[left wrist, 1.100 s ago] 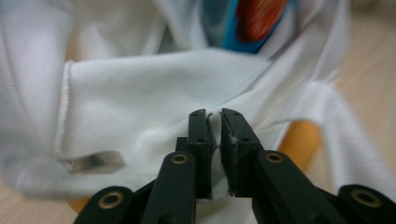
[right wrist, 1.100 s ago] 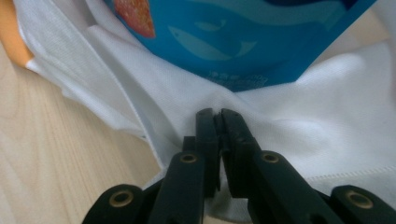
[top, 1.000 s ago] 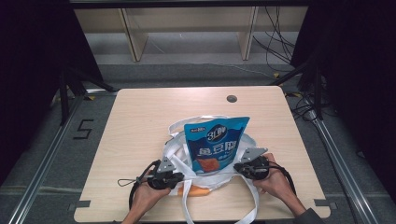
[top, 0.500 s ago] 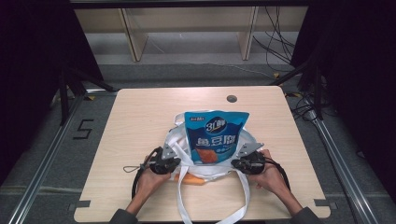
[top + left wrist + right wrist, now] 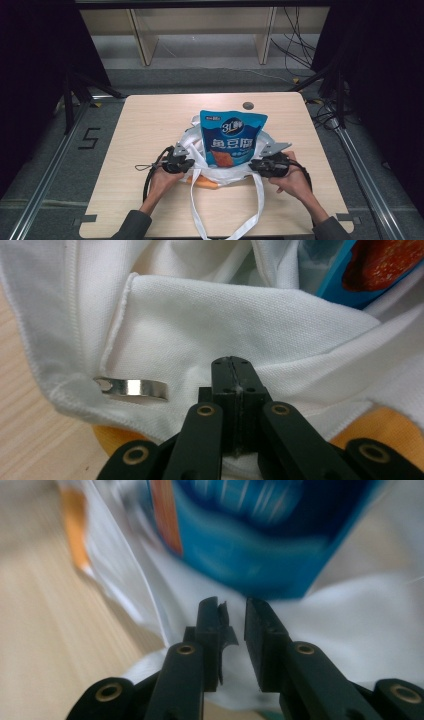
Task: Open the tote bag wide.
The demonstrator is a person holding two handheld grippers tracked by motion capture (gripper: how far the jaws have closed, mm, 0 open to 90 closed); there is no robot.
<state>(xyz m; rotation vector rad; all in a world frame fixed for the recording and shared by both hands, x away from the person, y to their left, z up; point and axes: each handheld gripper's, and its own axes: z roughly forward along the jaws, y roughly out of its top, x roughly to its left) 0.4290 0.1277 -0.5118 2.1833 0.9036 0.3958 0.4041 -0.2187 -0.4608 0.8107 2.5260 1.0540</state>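
**A:** At the bottom of the high view, two hands work a white cloth bag (image 5: 220, 165) at the near edge of the wooden table (image 5: 150, 120). What are the claws doing?

**B:** The left gripper (image 5: 186, 164), lower left of centre, has its jaws pressed together on a fold of the bag's cloth; in the left gripper view (image 5: 233, 390) the fabric sits pinched between them. The right gripper (image 5: 254, 166), lower right of centre, has just been opening; the right gripper view (image 5: 232, 625) shows a gap between its jaws, the cloth behind them and not gripped.

**A:** And the load?

**B:** A blue snack pouch (image 5: 232, 140) stands upright in the bag at mid-frame, between the two grippers. An orange item (image 5: 205, 183) peeks from under the bag's near edge, and the bag's long handle loop (image 5: 227, 220) trails toward the bottom edge.

**A:** Any change from a second ago?

**B:** The pouch and bag sit slightly farther up the table, and the left hand has shifted with them.

**A:** Beyond that?

**B:** A dark round hole (image 5: 248, 105) marks the table's far side. Pale shelving legs (image 5: 142, 37) stand at the top, cables (image 5: 295, 45) at upper right, and a floor mark like a "5" (image 5: 88, 138) at left.
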